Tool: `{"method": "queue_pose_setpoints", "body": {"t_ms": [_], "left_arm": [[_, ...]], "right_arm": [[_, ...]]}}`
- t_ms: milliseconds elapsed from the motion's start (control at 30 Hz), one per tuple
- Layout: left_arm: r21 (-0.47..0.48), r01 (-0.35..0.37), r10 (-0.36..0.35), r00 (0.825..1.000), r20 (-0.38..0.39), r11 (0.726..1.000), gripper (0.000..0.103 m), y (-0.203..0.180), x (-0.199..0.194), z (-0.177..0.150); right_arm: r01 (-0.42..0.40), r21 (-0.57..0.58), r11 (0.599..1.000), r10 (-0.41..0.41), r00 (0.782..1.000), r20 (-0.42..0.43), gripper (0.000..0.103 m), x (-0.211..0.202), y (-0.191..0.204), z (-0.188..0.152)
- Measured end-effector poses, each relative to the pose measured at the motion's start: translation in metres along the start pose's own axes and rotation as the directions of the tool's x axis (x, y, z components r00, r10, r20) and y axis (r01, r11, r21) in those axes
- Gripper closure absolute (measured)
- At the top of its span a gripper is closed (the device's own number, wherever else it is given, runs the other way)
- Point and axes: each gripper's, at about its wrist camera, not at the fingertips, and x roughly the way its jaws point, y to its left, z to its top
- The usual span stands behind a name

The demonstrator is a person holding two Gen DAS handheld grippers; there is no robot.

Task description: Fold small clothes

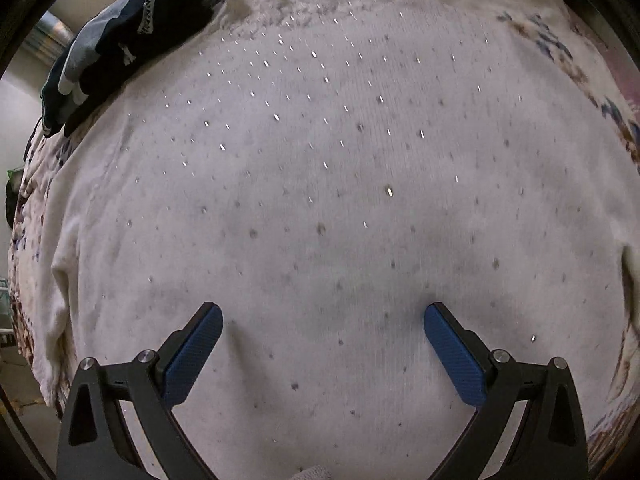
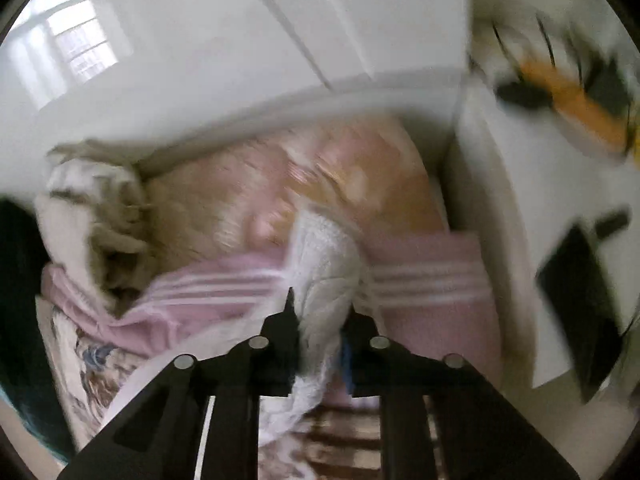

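A white knit garment [image 1: 320, 208] dotted with small shiny studs lies spread flat on the bed and fills the left wrist view. My left gripper [image 1: 323, 312] hovers just above its near part, pointing down, jaws wide apart with nothing between the blue pads [image 1: 192, 356]. In the blurred right wrist view my right gripper [image 2: 320, 308] is shut on a bunched fold of white knit cloth [image 2: 324, 272], which rises between its fingers and trails down under them.
Dark folded clothes [image 1: 120, 40] are stacked at the far left on the floral bedcover [image 1: 560, 52]. The right wrist view shows a pink striped towel [image 2: 432, 280], a peach pillow [image 2: 280, 184], a crumpled beige cloth [image 2: 92, 208], a white wall, and a white side table [image 2: 540, 200] with dark items.
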Motion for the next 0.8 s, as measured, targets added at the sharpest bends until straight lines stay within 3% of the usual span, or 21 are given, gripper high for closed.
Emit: {"method": "queue_pose_setpoints", "body": {"t_ms": [133,200,333,433,567,633,700,733,800], "left_arm": [[-0.034,0.015,-0.015,1.0,0.016,0.999,0.0,0.024,-0.018,-0.003],[-0.054,0.017,-0.015,1.0,0.027,0.998,0.0,0.042,-0.026,-0.005],[-0.113,0.022,-0.018,0.999,0.034,0.993,0.0,0.095,-0.039,-0.013],[-0.196,0.022,-0.015,0.999,0.04,0.98,0.0,0.151,-0.051,-0.028],[-0.278,-0.014,0.03,0.998,0.051,0.96,0.0,0.217,-0.058,-0.047],[-0.314,-0.037,0.056,0.997,0.052,0.949,0.0,0.242,-0.054,-0.056],[-0.352,-0.048,0.068,0.997,0.043,0.935,0.0,0.285,-0.047,-0.069],[-0.364,-0.052,0.069,0.997,0.036,0.93,0.0,0.288,-0.046,-0.065],[-0.391,-0.06,0.073,0.997,0.018,0.918,0.0,0.304,-0.035,-0.06]], "right_arm": [[-0.087,-0.243,0.966,0.099,0.994,0.038,0.088,-0.059,0.085,-0.019],[-0.154,-0.379,0.913,0.183,0.982,0.04,0.088,-0.099,0.14,-0.045],[-0.27,-0.589,0.762,0.313,0.949,-0.031,0.088,-0.163,0.247,-0.117],[-0.371,-0.728,0.576,0.395,0.907,-0.15,0.088,-0.202,0.332,-0.21],[-0.444,-0.827,0.346,0.384,0.871,-0.307,0.088,-0.214,0.409,-0.353],[-0.435,-0.872,0.225,0.361,0.868,-0.34,0.088,-0.207,0.435,-0.438],[-0.404,-0.91,0.097,0.309,0.881,-0.358,0.088,-0.191,0.445,-0.525],[-0.392,-0.919,0.049,0.274,0.89,-0.365,0.088,-0.18,0.448,-0.568],[-0.369,-0.929,-0.011,0.229,0.904,-0.361,0.089,-0.165,0.441,-0.623]]}}
